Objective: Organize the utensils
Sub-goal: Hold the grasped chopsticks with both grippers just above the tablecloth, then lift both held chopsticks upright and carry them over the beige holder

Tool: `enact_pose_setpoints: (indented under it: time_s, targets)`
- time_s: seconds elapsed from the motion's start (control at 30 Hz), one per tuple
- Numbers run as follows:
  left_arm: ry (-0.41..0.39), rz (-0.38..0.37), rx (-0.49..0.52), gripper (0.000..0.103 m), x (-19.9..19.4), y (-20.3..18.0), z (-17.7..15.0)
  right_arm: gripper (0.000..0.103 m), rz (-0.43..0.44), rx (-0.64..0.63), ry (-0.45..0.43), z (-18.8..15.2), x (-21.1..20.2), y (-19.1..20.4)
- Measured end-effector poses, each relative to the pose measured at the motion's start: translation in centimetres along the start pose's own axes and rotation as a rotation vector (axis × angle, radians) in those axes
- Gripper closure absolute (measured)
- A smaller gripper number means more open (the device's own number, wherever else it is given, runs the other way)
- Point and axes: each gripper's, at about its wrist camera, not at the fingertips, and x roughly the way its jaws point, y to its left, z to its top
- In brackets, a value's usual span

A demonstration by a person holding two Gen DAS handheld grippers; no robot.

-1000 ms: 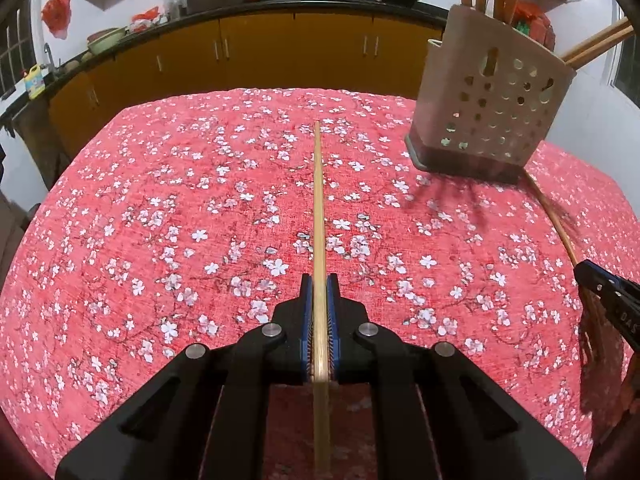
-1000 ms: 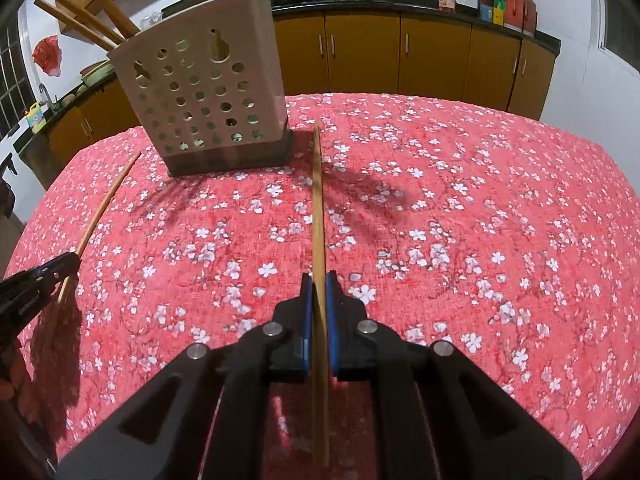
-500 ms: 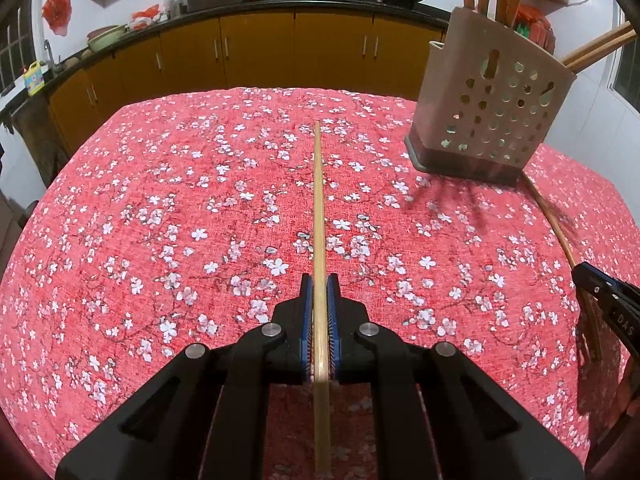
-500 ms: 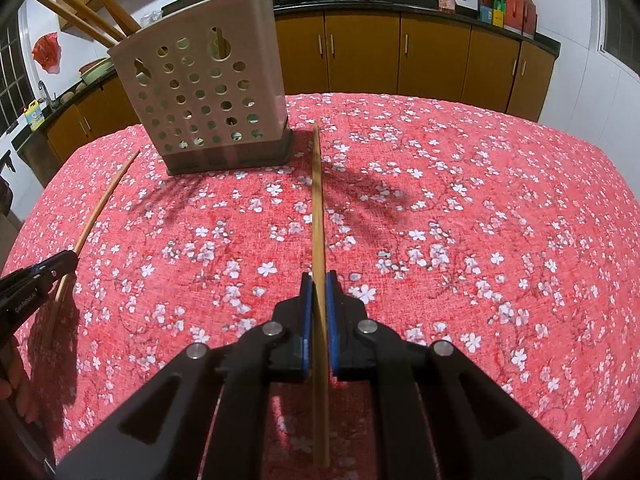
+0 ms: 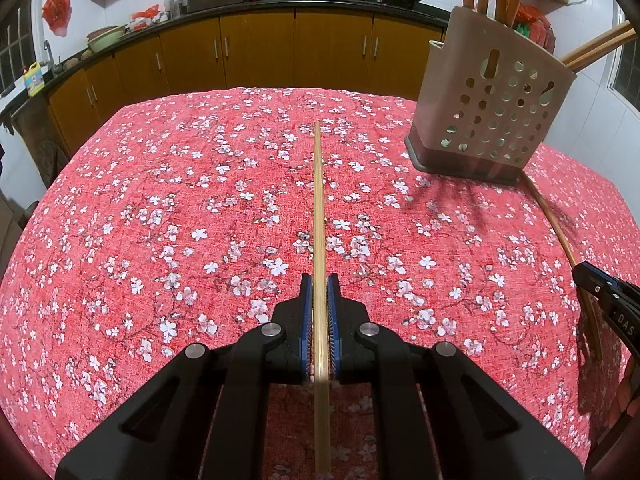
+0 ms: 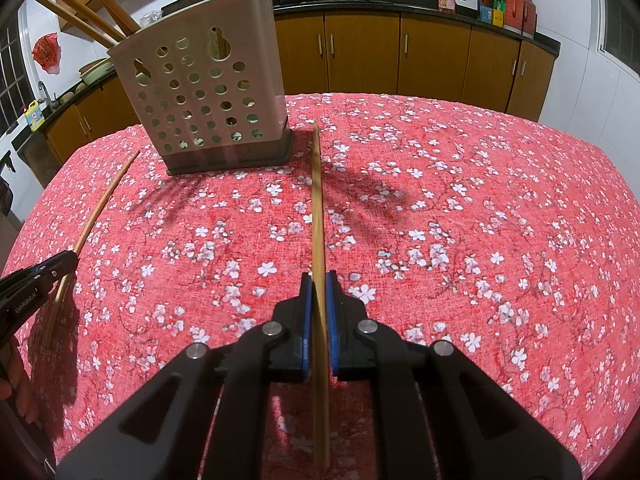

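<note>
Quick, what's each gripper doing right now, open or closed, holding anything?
Left gripper: closed on a chopstick.
Right gripper: closed on another chopstick.

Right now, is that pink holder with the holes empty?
No. Several wooden sticks stand in the perforated holder and poke out above its rim.

Table in red floral cloth (image 5: 160, 220), perforated utensil holder (image 6: 204, 100) standing on it

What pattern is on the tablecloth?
Red tablecloth with small white and pink blossoms on dark branches; clearest in the left wrist view.
</note>
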Motion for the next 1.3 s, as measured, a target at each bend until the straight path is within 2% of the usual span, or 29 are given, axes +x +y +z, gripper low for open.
enact_pose_setpoints:
  time_s: [1.1,1.2,1.3]
  targets:
    - [0.003,0.004,0.005,0.095,-0.6,0.1,-0.5,0.095,0.017,0.029,0.004,-0.5,-0.5,-0.5]
    - [0.006,0.006,0.029,0.095,-0.7,-0.1,-0.6,0.095,0.014,0.015,0.002,-0.5,-0.7,-0.4]
    - [0.008,-0.006,0.035,0.095,-1.4,0.1,-0.7,0.095,0.032,0.023,-0.025,-0.4,-1.9,-0.7]
